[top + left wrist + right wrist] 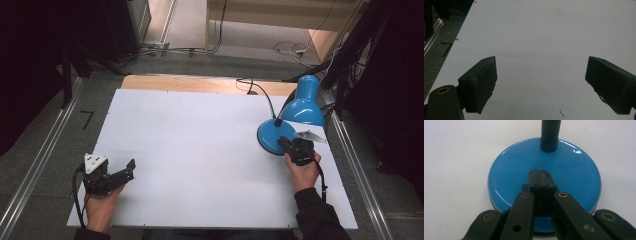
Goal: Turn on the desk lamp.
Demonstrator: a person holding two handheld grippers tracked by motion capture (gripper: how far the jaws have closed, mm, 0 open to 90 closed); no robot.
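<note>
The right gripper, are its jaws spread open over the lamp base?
No, in the right gripper view the right gripper has its two black jaws pressed together, tips over the blue lamp base.

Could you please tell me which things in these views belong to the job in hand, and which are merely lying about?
In the job:
- blue desk lamp with round glossy base
- right gripper, jaws shut over the base

Lying about:
- left gripper, jaws open
- white table board
- cables on the floor

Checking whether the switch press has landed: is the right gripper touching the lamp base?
Cannot tell: right gripper view shows shut right gripper over lamp base, contact unclear.
</note>
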